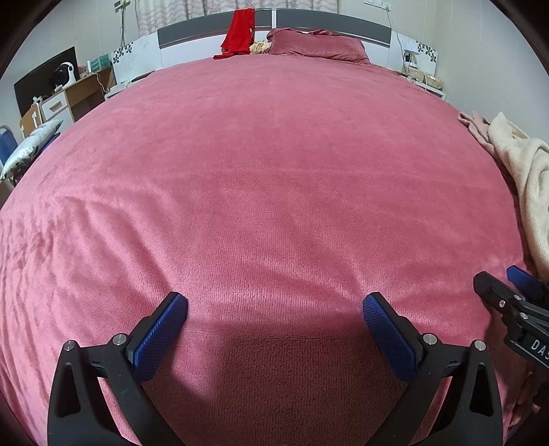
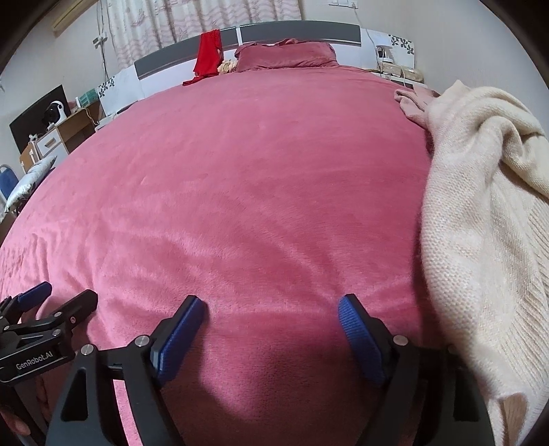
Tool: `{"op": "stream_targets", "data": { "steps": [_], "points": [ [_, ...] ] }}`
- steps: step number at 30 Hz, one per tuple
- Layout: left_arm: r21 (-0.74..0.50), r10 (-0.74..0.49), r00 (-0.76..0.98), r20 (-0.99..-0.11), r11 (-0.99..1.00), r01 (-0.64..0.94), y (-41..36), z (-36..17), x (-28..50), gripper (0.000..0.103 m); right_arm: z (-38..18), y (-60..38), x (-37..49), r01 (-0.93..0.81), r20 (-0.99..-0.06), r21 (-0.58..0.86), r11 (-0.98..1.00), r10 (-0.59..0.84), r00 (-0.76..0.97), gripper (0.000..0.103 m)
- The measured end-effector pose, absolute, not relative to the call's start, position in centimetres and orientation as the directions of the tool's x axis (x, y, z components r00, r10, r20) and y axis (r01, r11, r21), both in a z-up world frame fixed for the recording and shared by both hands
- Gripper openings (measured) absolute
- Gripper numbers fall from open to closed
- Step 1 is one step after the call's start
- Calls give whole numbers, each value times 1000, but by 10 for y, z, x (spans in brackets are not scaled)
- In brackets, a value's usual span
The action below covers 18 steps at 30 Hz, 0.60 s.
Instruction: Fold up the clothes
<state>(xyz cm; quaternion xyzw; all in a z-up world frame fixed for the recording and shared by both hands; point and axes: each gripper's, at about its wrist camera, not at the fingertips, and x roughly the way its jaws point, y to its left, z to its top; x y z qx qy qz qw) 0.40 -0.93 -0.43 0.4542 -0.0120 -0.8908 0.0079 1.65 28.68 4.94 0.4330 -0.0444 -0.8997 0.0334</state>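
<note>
A cream knitted garment (image 2: pixel 480 212) lies crumpled along the right side of the pink bed (image 2: pixel 240 171); its edge also shows in the left wrist view (image 1: pixel 521 171). A pale pink cloth (image 2: pixel 413 101) lies just behind it. My right gripper (image 2: pixel 272 310) hovers over bare bedding left of the cream garment, open, with nothing between its blue pads. My left gripper (image 1: pixel 274 308) stands open over the bedding too, holding nothing. Each gripper appears at the edge of the other's view, the right gripper (image 1: pixel 507 284) and the left gripper (image 2: pixel 58 295).
A red garment (image 1: pixel 238 32) hangs over the grey headboard (image 1: pixel 192 32), next to a pink pillow (image 1: pixel 315 43). A desk with a monitor (image 1: pixel 44 80) stands left of the bed, a nightstand (image 1: pixel 422 77) at the far right.
</note>
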Motion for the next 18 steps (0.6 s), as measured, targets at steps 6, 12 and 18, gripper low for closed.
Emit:
{"op": "stream_targets", "data": {
  "steps": [6,12,18],
  "points": [
    [12,-10,-582,-813,-1000,2,-15,-3,7,103,51,283,8,69,-802,114,-991,-133,-582,98],
    [47,-43,-547,-836,-999,7,-9,-1,4,103,54,283,1,96,-823,119,-988,-152,-547,100],
    [77,-80,-550,-832,-997,28,-7,4,9,103,55,278,1,94,-824,85,-992,-123,-552,100]
  ]
}}
